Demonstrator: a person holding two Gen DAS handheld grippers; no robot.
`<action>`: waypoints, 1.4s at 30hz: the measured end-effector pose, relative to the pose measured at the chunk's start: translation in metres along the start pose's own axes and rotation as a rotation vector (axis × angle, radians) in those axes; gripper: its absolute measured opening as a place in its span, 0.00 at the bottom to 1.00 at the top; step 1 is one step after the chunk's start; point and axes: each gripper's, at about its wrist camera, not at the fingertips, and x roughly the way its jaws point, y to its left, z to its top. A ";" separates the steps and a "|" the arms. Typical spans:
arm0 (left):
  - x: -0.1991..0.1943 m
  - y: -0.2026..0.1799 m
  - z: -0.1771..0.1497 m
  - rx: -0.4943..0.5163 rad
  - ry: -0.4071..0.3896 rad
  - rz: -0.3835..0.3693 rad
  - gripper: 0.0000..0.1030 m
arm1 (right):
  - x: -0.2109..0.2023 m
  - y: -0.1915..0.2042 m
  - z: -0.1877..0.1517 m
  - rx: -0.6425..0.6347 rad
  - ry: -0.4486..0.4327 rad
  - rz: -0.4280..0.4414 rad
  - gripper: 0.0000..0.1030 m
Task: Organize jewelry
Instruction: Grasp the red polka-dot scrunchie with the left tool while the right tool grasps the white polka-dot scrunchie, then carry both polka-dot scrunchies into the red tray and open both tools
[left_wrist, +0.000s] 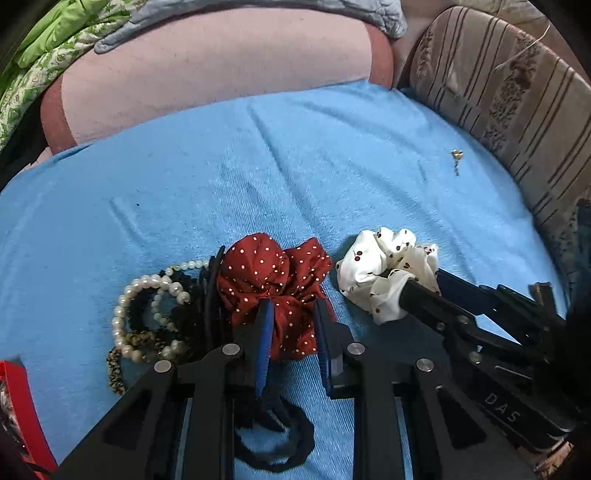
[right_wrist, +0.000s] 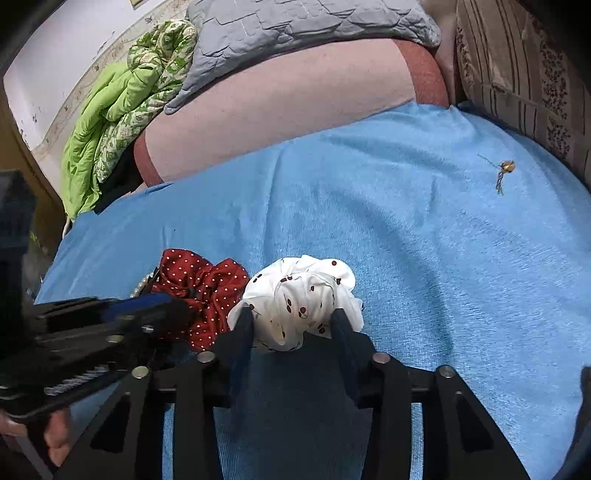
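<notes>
Two grippers close on scrunchies laid out on a blue towel.

The left gripper (left_wrist: 293, 310) pinches the red scrunchie (left_wrist: 273, 284) between its blue-padded fingers; the right gripper (right_wrist: 293, 321) clamps the white scrunchie (right_wrist: 301, 299), its cherry-print fabric bunched between the pads. Seen from the left wrist, the white one lies at 3 o'clock of the red, close but not touching. A pearl bracelet (left_wrist: 147, 314) and dark hair ties (left_wrist: 275, 439) sit at 9 and 6 o'clock of the red. A small gold earring (right_wrist: 504, 173) lies well apart, at 2 o'clock on the towel (right_wrist: 424, 258).
</notes>
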 end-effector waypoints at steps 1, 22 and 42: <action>0.003 0.000 0.000 -0.008 0.007 0.006 0.07 | 0.002 -0.001 0.000 0.002 0.004 -0.002 0.30; -0.147 0.023 -0.075 -0.114 -0.140 -0.018 0.01 | -0.052 0.023 -0.020 0.006 -0.080 0.018 0.11; -0.264 0.240 -0.229 -0.591 -0.289 0.242 0.01 | -0.077 0.256 -0.070 -0.329 0.110 0.281 0.11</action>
